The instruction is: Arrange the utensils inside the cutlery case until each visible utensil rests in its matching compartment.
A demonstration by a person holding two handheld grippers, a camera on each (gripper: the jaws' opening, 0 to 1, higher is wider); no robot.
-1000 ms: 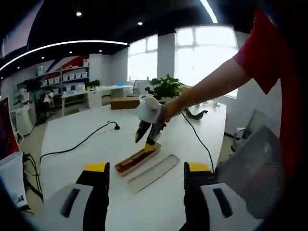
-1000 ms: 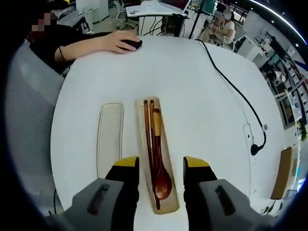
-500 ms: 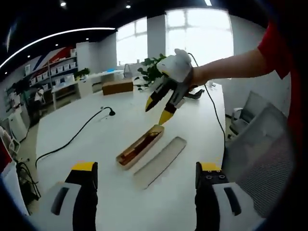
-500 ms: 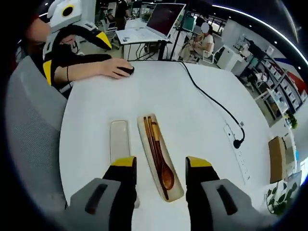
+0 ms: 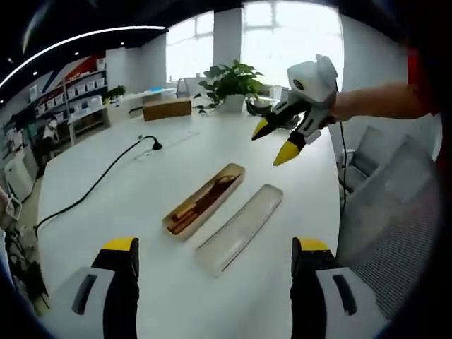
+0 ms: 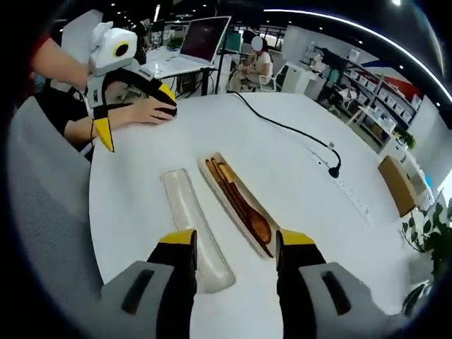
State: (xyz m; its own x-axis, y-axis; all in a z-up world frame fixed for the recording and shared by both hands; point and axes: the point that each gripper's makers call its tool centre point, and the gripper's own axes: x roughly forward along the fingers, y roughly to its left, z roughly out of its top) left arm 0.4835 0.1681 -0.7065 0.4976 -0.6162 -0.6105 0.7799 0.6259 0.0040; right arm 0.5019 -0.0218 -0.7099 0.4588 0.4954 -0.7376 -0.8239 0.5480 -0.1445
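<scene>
An open beige cutlery case (image 5: 204, 200) (image 6: 234, 203) lies in the middle of the round white table (image 5: 155, 169) (image 6: 296, 169). Inside it rest a brown wooden spoon (image 6: 256, 224) and chopsticks (image 6: 224, 182), side by side. The case's translucent lid (image 5: 240, 227) (image 6: 195, 227) lies flat beside it. My left gripper (image 5: 212, 247) hovers open above the near table edge, nothing between its jaws; it also appears in the right gripper view (image 6: 134, 99), upper left. My right gripper (image 6: 232, 239) is open and empty above the case and lid; the left gripper view catches it (image 5: 275, 141) raised at upper right.
A black cable (image 6: 289, 131) (image 5: 92, 191) runs across the table to a power strip (image 6: 346, 187). A person's hand (image 6: 145, 109) rests on a mouse at the far edge. A grey chair (image 5: 385, 233) stands close by. A cardboard box (image 5: 167, 108) and a plant (image 5: 229, 81) sit beyond.
My right gripper has lifted up and away from the case, moving right in the left gripper view. Both cameras have pulled back; case, utensils and lid stay put.
</scene>
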